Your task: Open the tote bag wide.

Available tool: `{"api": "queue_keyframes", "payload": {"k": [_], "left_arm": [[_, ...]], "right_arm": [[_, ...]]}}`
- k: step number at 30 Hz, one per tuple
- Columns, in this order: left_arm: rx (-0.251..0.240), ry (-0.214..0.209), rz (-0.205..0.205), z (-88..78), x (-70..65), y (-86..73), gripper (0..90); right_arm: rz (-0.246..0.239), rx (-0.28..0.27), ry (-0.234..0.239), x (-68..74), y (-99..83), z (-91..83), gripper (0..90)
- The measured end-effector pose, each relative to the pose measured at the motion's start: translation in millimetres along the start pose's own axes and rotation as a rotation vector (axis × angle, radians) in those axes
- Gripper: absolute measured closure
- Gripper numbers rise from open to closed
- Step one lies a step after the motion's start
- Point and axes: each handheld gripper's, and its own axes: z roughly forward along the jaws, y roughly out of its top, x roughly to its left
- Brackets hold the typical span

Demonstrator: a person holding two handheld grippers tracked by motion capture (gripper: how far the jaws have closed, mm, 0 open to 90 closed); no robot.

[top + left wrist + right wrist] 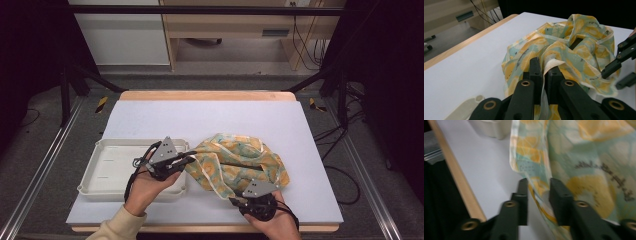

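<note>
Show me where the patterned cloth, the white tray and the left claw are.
patterned cloth [240, 159], high view, middle of the crumpled heap.
white tray [107, 167], high view, bare floor of the tray.
left claw [544, 67], left gripper view, between its fingertips, clamped on the cloth's pale hem.
</note>
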Motion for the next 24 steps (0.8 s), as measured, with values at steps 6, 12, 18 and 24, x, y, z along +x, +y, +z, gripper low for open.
{"api": "queue_keyframes", "payload": {"k": [6,12,18,24], "left_arm": [[0.011,-0.009,-0.001,1.4,3.4,-3.8,85.9],[0.017,-0.024,0.018,-0.7,2.2,-4.1,85.8],[0.030,-0.034,0.045,-2.8,-0.6,-2.6,86.0],[0.058,-0.027,0.096,-2.1,-5.1,-2.0,86.0]], "right_arm": [[-0.019,-0.032,-0.011,2.3,12.2,-12.7,40.6],[-0.008,-0.077,-0.033,-12.3,25.8,-30.0,32.5],[-0.017,-0.059,-0.078,-35.9,43.4,-35.8,36.5],[-0.019,-0.068,-0.068,-46.0,58.1,-34.6,39.5]]}}
